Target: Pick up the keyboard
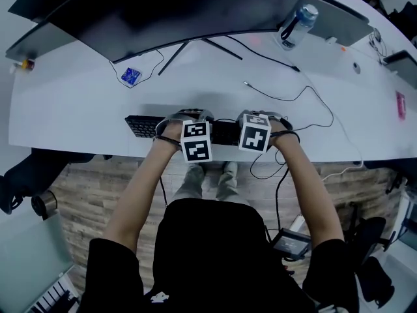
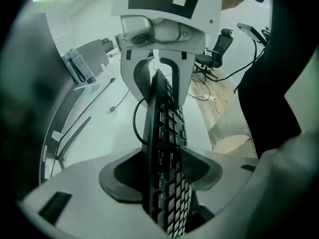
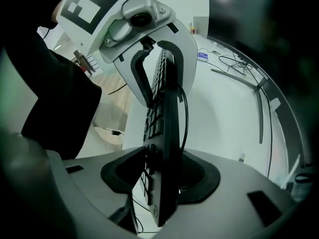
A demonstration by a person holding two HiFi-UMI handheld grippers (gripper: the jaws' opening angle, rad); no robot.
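Left jaws: the left gripper is clamped on the keyboard, which sits edge-on between the pads with its keys against the pad at frame right.
Right jaws: the right gripper stands wide around the other end. The keyboard's edge-on in between, with a dark gap on the key side, so there's no real pinch.
Keyboard: centre of the head view, along the near edge of the white desk, left end poking out past the left gripper.
Cable: a black cable loops off the keyboard's back.
Further out: curved monitor across the top, water bottle upper right.
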